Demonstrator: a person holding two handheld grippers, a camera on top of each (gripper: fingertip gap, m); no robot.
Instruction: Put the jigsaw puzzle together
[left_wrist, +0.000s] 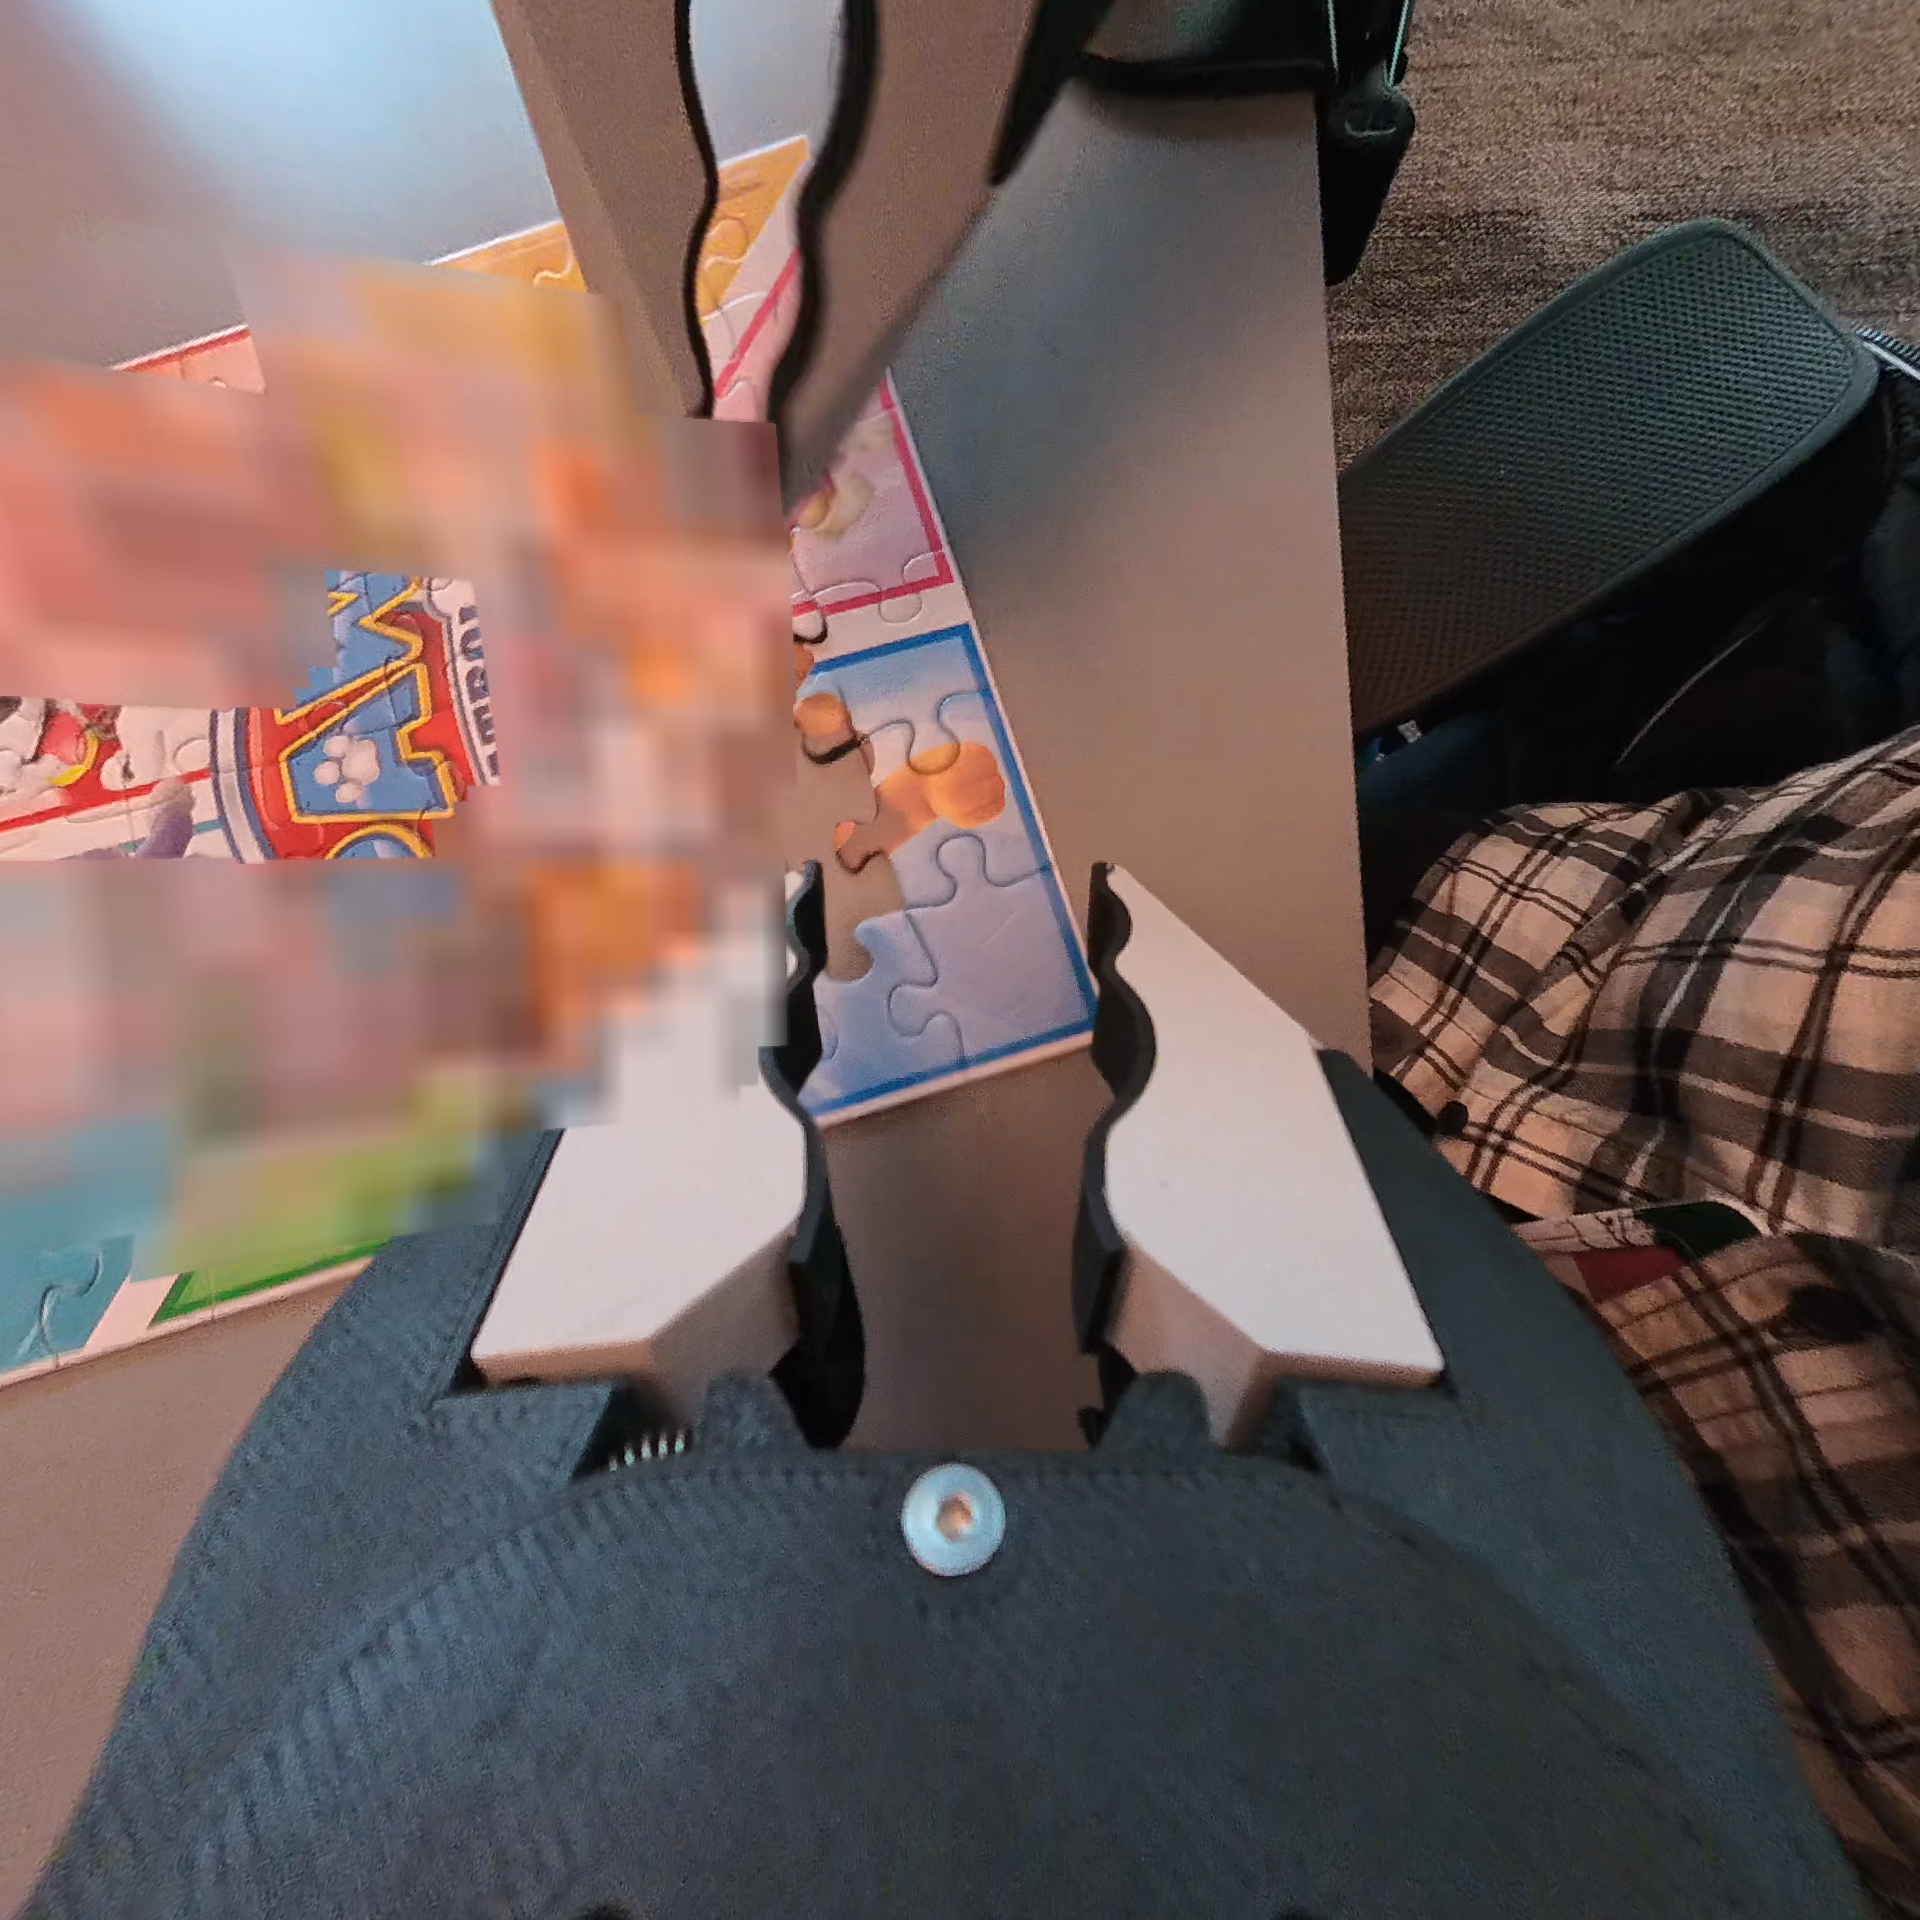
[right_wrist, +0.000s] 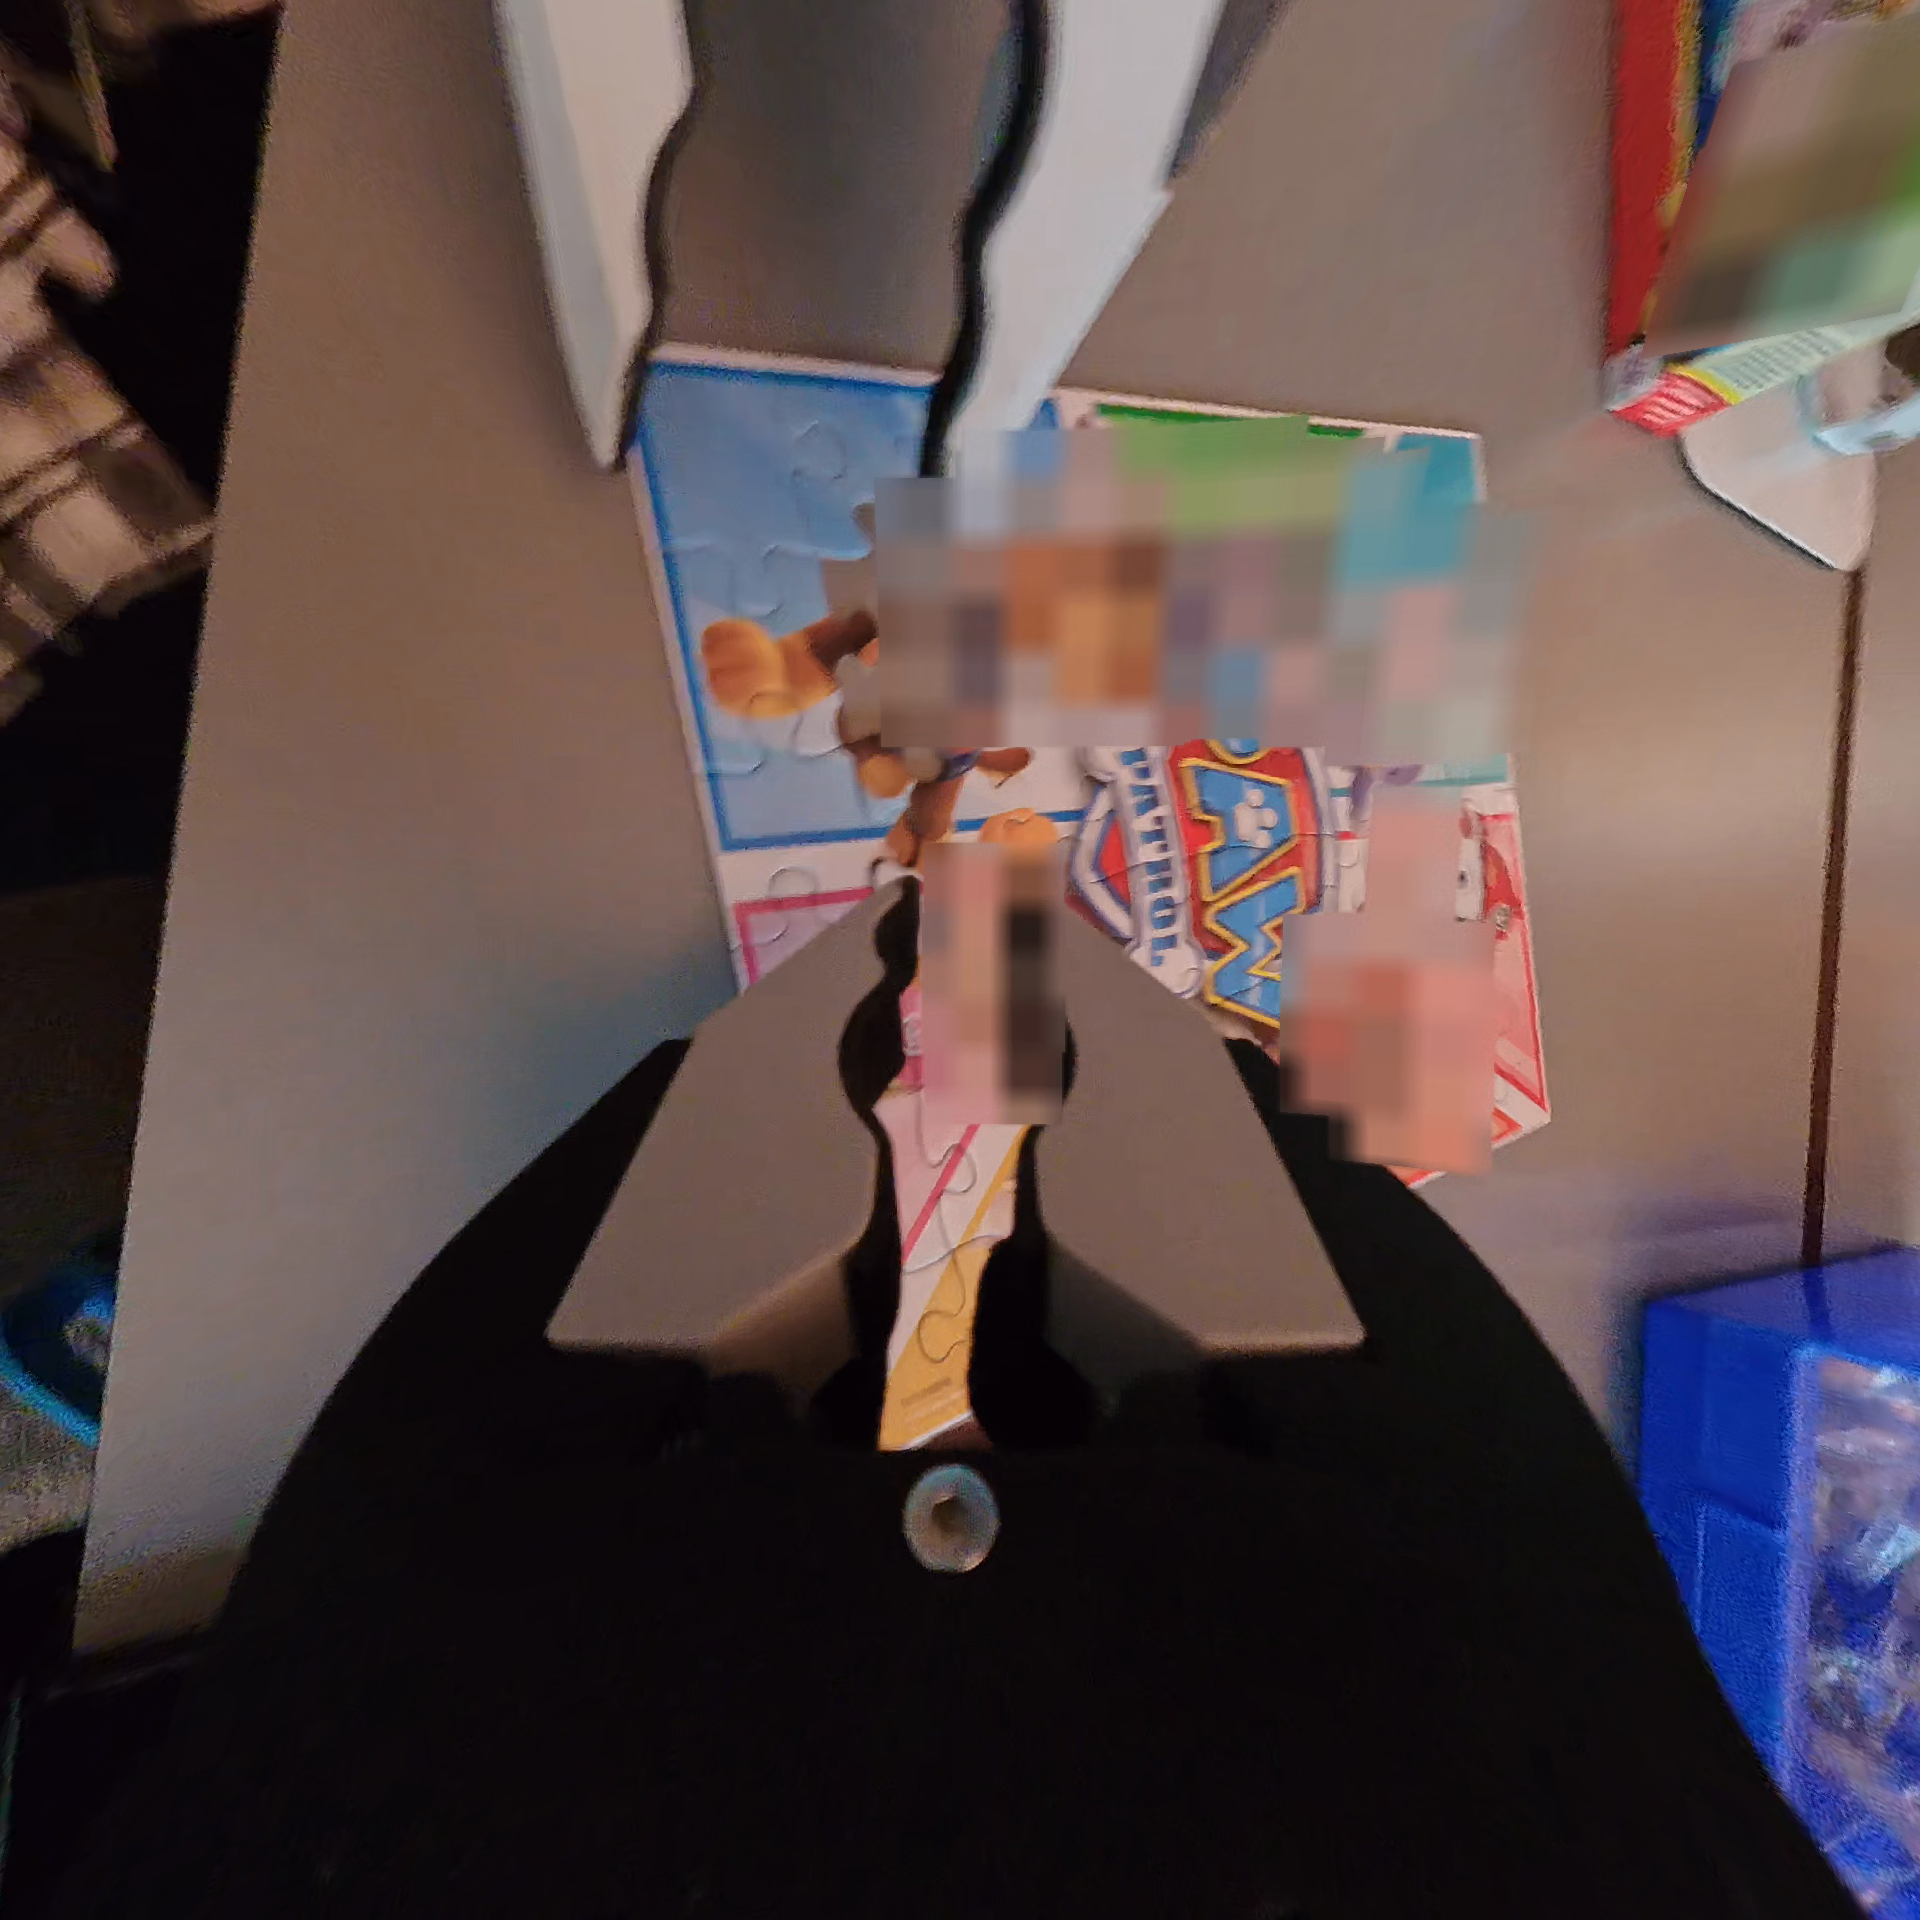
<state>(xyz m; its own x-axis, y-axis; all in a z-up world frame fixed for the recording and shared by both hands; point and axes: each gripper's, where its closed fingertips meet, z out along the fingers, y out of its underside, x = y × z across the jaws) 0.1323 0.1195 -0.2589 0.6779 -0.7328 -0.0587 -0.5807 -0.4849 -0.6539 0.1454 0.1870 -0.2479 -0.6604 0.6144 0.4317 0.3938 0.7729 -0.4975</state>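
Observation:
The jigsaw puzzle (left_wrist: 966, 935) lies flat on the grey table (left_wrist: 1143, 520), mostly joined, with coloured cartoon panels. One piece-shaped hole (left_wrist: 860, 914) shows in its blue panel; it also shows in the right wrist view (right_wrist: 847, 587). My left gripper (left_wrist: 956, 904) is open and empty, low over the puzzle's blue corner, with the hole by its left fingertip. My right gripper (right_wrist: 982, 914) hovers over the pink panel from the opposite side, jaws a narrow gap apart. A mosaic patch hides its tips. It appears at the top of the left wrist view (left_wrist: 758, 426).
A person in plaid clothing (left_wrist: 1662, 1039) and a black mesh chair (left_wrist: 1610, 468) are beyond the table edge. A red puzzle box (right_wrist: 1652, 177) and a blue crate (right_wrist: 1766, 1507) stand beside the puzzle (right_wrist: 748, 499). The left gripper (right_wrist: 784, 416) faces me. The gap from one gripper's tips to the other's is roughly 8 cm.

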